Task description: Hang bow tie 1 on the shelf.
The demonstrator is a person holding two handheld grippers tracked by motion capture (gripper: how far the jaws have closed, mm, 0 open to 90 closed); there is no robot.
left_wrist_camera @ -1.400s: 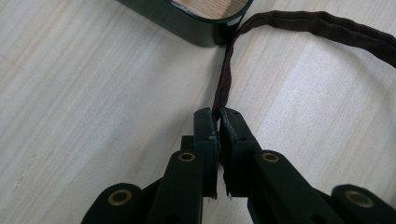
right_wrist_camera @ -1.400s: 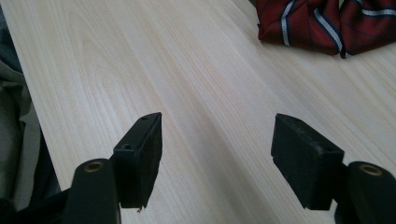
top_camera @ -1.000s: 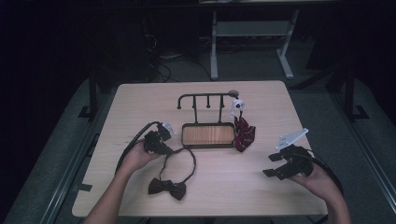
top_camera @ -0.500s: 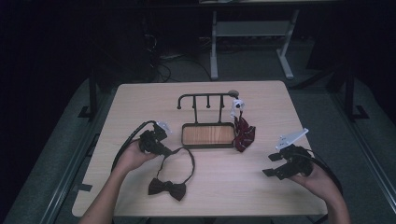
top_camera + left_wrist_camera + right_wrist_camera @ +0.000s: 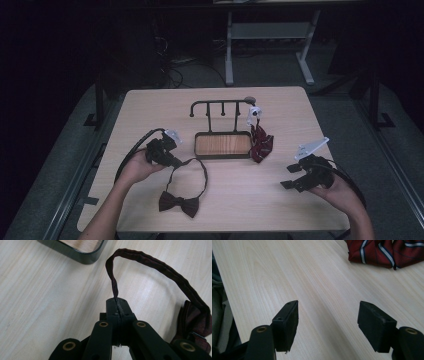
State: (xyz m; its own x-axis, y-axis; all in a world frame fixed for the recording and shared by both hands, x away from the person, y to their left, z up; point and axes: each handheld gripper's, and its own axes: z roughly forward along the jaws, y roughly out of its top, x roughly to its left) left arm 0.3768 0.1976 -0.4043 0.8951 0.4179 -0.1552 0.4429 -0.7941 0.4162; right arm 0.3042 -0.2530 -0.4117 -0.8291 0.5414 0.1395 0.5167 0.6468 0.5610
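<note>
The left gripper (image 5: 175, 161) has its jaws pinched tight on the neck strap (image 5: 140, 261) of a dark bow tie (image 5: 178, 203) — in the left gripper view the thin band runs straight down into the seam between the two black jaws, clamped there with no gap showing. From that pinch the strap rises, arcs over and drops back to the knotted bow, which lies on the table (image 5: 150, 107) just beyond the jaws and off to one side of them. Seen from above, the bow sits nearer the person than the left gripper does, with the strap forming a loop between the two. Just ahead of the left jaws stands a small rack (image 5: 222, 144) — a dark-rimmed wooden tray with a row of hooks on a bar above it. At the far end of that bar a white clip (image 5: 254, 112) hangs over a striped red tie (image 5: 261, 142), which lies bunched on the table beside the tray. The right gripper (image 5: 294, 176) rests low over the tabletop, well apart from the left one, its jaws spread wide with only bare wood between them; the striped red tie lies some way ahead of its tips.
</note>
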